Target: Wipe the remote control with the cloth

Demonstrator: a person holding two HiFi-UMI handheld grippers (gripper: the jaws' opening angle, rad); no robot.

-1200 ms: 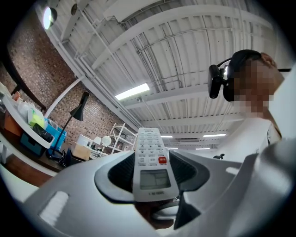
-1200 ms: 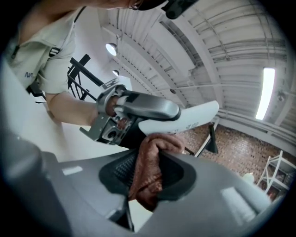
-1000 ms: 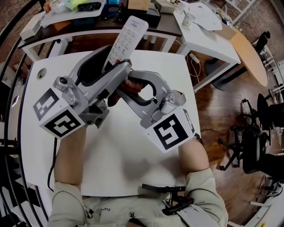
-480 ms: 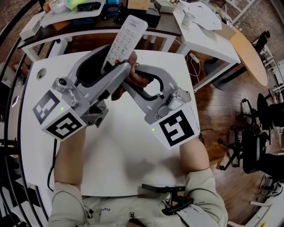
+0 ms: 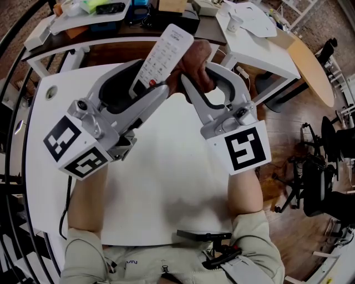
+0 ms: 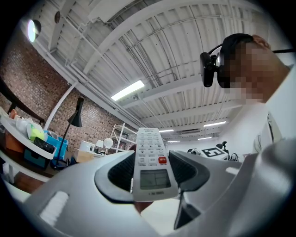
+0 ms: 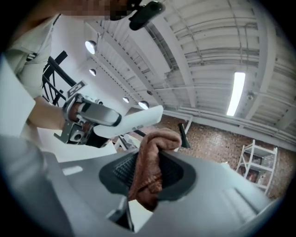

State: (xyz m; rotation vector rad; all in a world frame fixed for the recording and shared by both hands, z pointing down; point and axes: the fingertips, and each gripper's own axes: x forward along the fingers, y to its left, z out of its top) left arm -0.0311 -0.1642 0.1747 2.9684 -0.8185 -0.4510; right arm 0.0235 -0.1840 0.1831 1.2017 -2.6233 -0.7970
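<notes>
A white remote control (image 5: 165,51) stands tilted above the table, its button face toward me. My left gripper (image 5: 148,83) is shut on its lower end; in the left gripper view the remote (image 6: 151,162) fills the gap between the jaws, display downward. My right gripper (image 5: 195,75) is shut on a bunched brown cloth (image 5: 195,58), which lies against the remote's right edge near its upper half. In the right gripper view the cloth (image 7: 150,169) hangs between the pads, and the remote's (image 7: 136,121) plain back shows just beyond it.
Both grippers hover over a white table (image 5: 166,188). Cluttered desks (image 5: 89,16) stand behind it and a white desk (image 5: 260,47) at the back right. A black office chair (image 5: 316,183) is on the wooden floor at right. A black clamp-like object (image 5: 202,236) lies at the near table edge.
My right gripper has carried the cloth up and to the right, from behind the remote's lower end to beside its upper right edge. The left gripper and remote have hardly moved.
</notes>
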